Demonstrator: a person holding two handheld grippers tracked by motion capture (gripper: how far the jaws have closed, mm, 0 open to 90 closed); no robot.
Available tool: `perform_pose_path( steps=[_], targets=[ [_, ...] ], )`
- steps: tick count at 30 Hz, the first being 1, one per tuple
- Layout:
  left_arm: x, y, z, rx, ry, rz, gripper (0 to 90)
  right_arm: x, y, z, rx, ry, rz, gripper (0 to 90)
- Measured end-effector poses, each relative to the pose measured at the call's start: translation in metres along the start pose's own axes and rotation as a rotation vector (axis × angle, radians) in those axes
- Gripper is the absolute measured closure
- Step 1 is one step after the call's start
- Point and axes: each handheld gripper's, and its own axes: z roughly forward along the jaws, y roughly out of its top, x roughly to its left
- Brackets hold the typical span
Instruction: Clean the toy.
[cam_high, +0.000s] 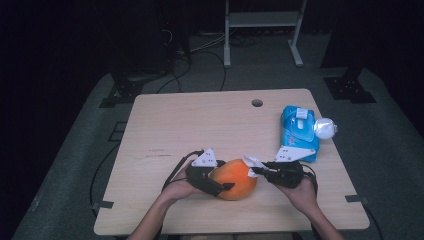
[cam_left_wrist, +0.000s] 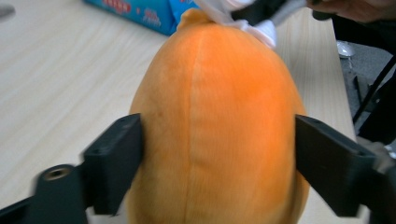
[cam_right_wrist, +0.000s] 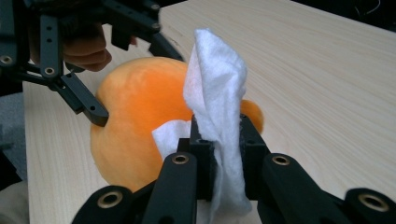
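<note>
Here, an orange plush toy lies near the front edge of the desk, between two hand-held grippers. The left gripper has its jaws spread wide around the toy's body, pads at its flanks, though whether they press cannot be told. The right gripper is clamped tight on a white wipe at the toy's far end. Soft and light, the toy would likely dent under pressure; its broad middle looks the steadiest hold. A blue wipe pack sits behind.
</note>
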Motion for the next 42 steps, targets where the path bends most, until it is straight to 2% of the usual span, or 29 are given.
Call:
perform_pose_path(
  steps=[1,3,5,7,11,12,14,15,17,18,19,20,21,22,23,24,27,28,31,35,36,37,38,41,42],
  targets=[
    [-0.002,0.001,0.000,-0.005,0.000,0.013,16.6,0.002,0.001,0.000,-0.005,0.006,-0.002,79.8],
    [-0.003,0.000,0.001,-0.013,-0.003,0.040,23.0,0.006,0.004,0.000,-0.020,0.033,-0.002,79.7],
    [-0.004,-0.002,0.003,-0.022,-0.013,0.046,26.2,0.010,0.006,0.001,-0.028,0.060,-0.011,79.7],
    [-0.004,-0.003,0.002,-0.022,-0.010,0.065,28.2,0.013,0.007,0.003,-0.019,0.054,-0.032,79.7],
    [-0.005,-0.004,0.002,-0.031,-0.013,0.072,30.5,0.005,0.006,0.002,-0.020,0.055,-0.012,79.7],
    [-0.005,-0.005,0.002,-0.029,-0.017,0.077,30.5,-0.005,0.003,0.000,-0.024,0.047,0.021,79.7],
    [-0.004,-0.005,0.001,-0.030,-0.020,0.081,30.7,-0.008,0.002,0.000,-0.024,0.039,0.027,79.7],
    [-0.004,-0.006,0.001,-0.034,-0.021,0.080,30.6,-0.016,-0.003,-0.002,-0.021,0.032,0.057,79.7],
    [-0.004,-0.006,0.002,-0.035,-0.022,0.080,30.6,-0.020,-0.004,-0.003,-0.018,0.029,0.070,79.6],
    [-0.007,-0.005,0.003,-0.033,-0.023,0.101,30.6,-0.019,-0.003,-0.004,-0.024,0.029,0.074,79.6],
    [-0.007,-0.005,0.003,-0.033,-0.023,0.101,30.6,-0.019,-0.003,-0.004,-0.024,0.029,0.074,79.6],
    [-0.011,-0.003,0.005,-0.028,-0.026,0.135,30.6,-0.013,0.001,-0.004,-0.032,0.024,0.053,79.6],
    [-0.011,-0.003,0.005,-0.028,-0.026,0.135,30.6,-0.011,0.003,-0.004,-0.038,0.027,0.045,79.6],
    [-0.018,-0.001,0.008,-0.022,-0.035,0.183,30.5,-0.008,0.006,-0.003,-0.046,0.035,0.038,79.7],
    [-0.018,-0.001,0.008,-0.022,-0.035,0.183,30.4,-0.006,0.008,-0.001,-0.044,0.038,0.030,79.6],
    [-0.021,0.000,0.009,-0.011,-0.031,0.214,30.2,-0.005,0.009,0.000,-0.038,0.033,0.022,79.6],
    [-0.020,0.000,0.008,-0.011,-0.028,0.195,29.6,-0.008,0.007,0.001,-0.030,0.033,0.029,79.7],
    [-0.016,-0.001,0.007,-0.019,-0.025,0.164,29.3,-0.014,0.003,0.001,-0.023,0.027,0.045,79.6],
    [-0.013,-0.002,0.007,-0.032,-0.031,0.141,28.9,-0.019,-0.001,-0.003,-0.024,0.016,0.068,79.6],
    [-0.014,-0.002,0.008,-0.029,-0.031,0.147,27.8,-0.017,0.000,-0.005,-0.023,0.015,0.062,79.7],
    [-0.016,-0.002,0.009,-0.028,-0.030,0.156,27.3,-0.012,0.003,-0.004,-0.034,0.037,0.056,79.6],
    [-0.017,-0.001,0.009,-0.023,-0.027,0.164,27.3,-0.012,0.003,-0.004,-0.034,0.037,0.056,79.6],
    [-0.020,0.000,0.010,-0.018,-0.027,0.180,26.5,-0.003,0.007,-0.001,-0.041,0.056,0.033,79.7],
    [-0.019,-0.001,0.010,-0.021,-0.030,0.176,26.4,0.001,0.009,0.000,-0.036,0.055,0.013,79.7],
    [-0.016,-0.002,0.009,-0.032,-0.027,0.154,26.4,-0.001,0.008,0.000,-0.034,0.049,0.008,79.6]
  ],
)
